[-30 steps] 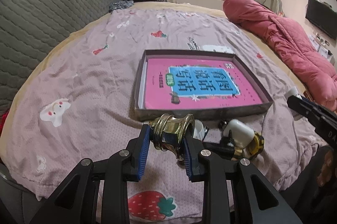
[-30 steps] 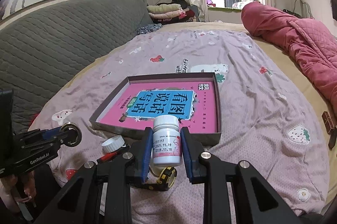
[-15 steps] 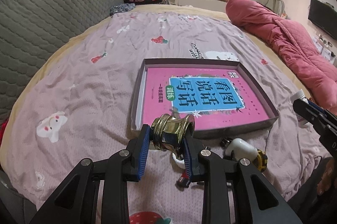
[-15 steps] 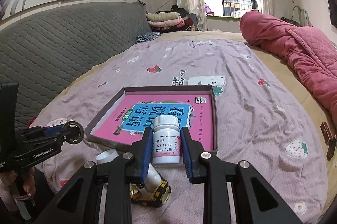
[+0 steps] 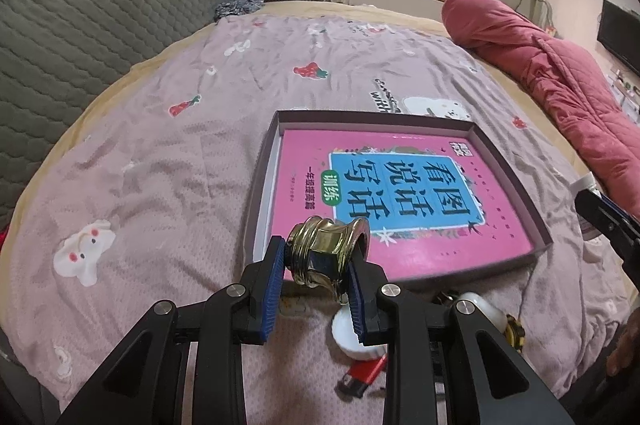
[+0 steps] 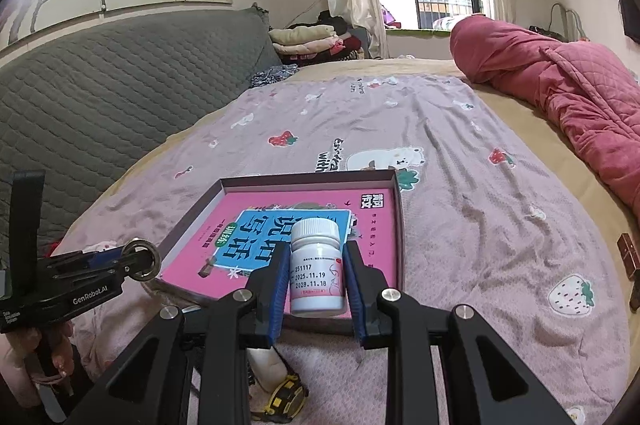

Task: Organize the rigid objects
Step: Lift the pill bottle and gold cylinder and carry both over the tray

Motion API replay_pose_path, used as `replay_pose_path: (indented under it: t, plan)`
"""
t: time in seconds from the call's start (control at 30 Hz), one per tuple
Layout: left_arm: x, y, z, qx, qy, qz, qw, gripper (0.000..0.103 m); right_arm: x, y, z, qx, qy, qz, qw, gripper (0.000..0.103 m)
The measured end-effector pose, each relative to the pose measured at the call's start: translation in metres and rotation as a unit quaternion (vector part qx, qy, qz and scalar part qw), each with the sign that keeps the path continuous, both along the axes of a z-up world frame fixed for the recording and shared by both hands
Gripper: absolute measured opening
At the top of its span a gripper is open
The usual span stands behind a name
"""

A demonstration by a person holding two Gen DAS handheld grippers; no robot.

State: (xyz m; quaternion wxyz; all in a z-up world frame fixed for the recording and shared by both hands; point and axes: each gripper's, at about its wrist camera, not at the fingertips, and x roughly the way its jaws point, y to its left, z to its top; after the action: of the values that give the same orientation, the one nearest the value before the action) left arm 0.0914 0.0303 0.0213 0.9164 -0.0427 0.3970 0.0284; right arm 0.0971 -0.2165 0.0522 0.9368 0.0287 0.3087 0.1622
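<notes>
Pink book, white bottle, brass fitting.

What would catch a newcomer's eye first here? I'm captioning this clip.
The bright pink book with a blue title panel lying in a shallow dark box on the bed. In front of it, the left gripper clamps a shiny brass fitting, and the right gripper clamps a white pill bottle.

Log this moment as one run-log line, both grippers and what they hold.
left gripper: shut on brass fitting | right gripper: shut on white pill bottle | both near box front edge
</notes>
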Motion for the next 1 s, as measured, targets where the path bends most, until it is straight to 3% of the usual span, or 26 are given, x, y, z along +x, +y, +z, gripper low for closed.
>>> replay_pose_path:
  t: [0.23,0.67,1.0]
  plan:
    - [0.02,0.004,-0.007,-0.001,0.007,0.013,0.9999,0.029,0.015,0.002,-0.006,-0.01,0.0,0.003,1.0,0.027]
    - [0.038,0.001,-0.023,0.005,0.029,0.013,0.9995,0.029,0.042,-0.007,-0.042,-0.025,0.058,-0.024,0.998,0.027]
    - [0.04,0.0,-0.029,0.009,0.035,0.008,0.9993,0.029,0.046,-0.003,-0.054,-0.025,0.073,-0.025,0.997,0.027]
